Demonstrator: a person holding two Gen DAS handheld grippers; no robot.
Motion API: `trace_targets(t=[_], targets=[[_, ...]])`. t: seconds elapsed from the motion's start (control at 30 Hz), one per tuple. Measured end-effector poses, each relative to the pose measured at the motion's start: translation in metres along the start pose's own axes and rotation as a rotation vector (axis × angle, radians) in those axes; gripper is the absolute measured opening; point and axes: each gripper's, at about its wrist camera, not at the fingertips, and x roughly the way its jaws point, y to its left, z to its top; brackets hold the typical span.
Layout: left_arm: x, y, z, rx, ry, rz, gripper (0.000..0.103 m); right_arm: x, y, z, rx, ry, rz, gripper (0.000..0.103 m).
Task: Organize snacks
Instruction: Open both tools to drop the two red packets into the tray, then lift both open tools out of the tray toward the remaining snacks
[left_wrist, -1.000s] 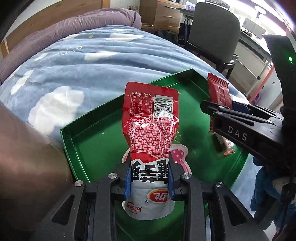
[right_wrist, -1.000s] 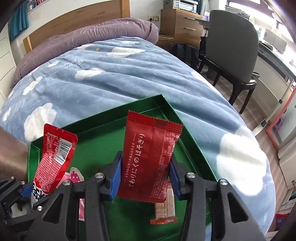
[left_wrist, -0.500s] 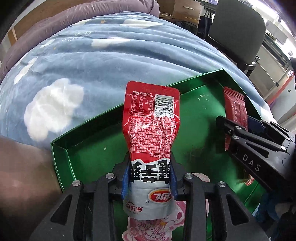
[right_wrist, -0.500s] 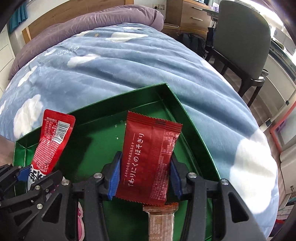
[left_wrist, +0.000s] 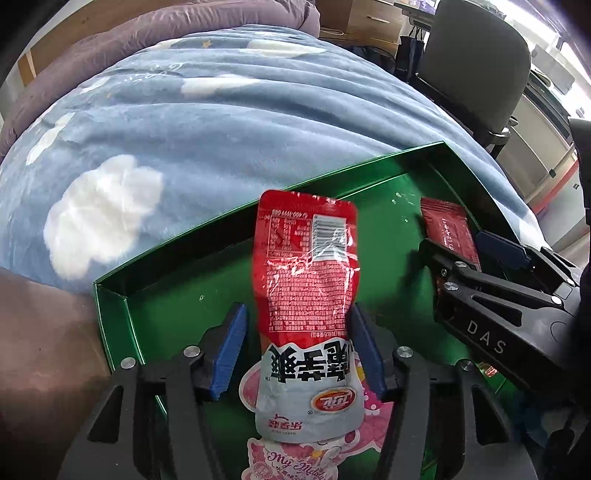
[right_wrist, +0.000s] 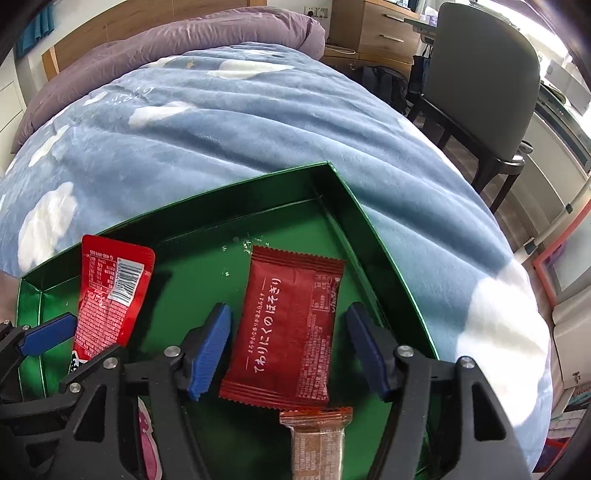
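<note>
A green tray (left_wrist: 184, 295) lies on the bed. A red and white snack pouch (left_wrist: 306, 280) rests in it, partly on a pink packet (left_wrist: 291, 458). It lies between the jaws of my left gripper (left_wrist: 297, 347), which have just been opening; the pads no longer press on it. In the right wrist view a dark red packet (right_wrist: 291, 328) lies flat on the tray (right_wrist: 207, 266). It sits between the spread jaws of my right gripper (right_wrist: 288, 350), with gaps on both sides, and overlaps a brown bar wrapper (right_wrist: 319, 439).
The tray sits on a blue blanket with white clouds (left_wrist: 184, 129). A purple duvet (right_wrist: 184, 40) lies at the far end. A grey chair (right_wrist: 487, 85) and wooden drawers (right_wrist: 376, 26) stand beside the bed on the right. A brown blurred shape (left_wrist: 40, 350) fills the left edge.
Both grippers sank toward the tray, then their jaws spread. The red and white pouch and the dark red packet were let go and now lie in the tray.
</note>
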Motion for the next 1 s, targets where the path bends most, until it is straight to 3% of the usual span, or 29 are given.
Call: trace_targets(t=[0.37, 0.6, 1.0], targets=[[-0.019, -0.006, 0.000, 0.024, -0.013, -0.023, 0.054, -0.038, 0.003, -0.002, -0.056, -0.032, -0.063, 0.103], [-0.049, -0.017, -0.010, 0.093, -0.036, -0.058, 0.056, -0.085, -0.014, -0.021, 0.021, -0.077, -0.127, 0.103], [-0.120, -0.026, -0.030, 0.189, -0.077, -0.178, 0.061, -0.149, -0.025, -0.049, 0.126, -0.065, -0.195, 0.103]])
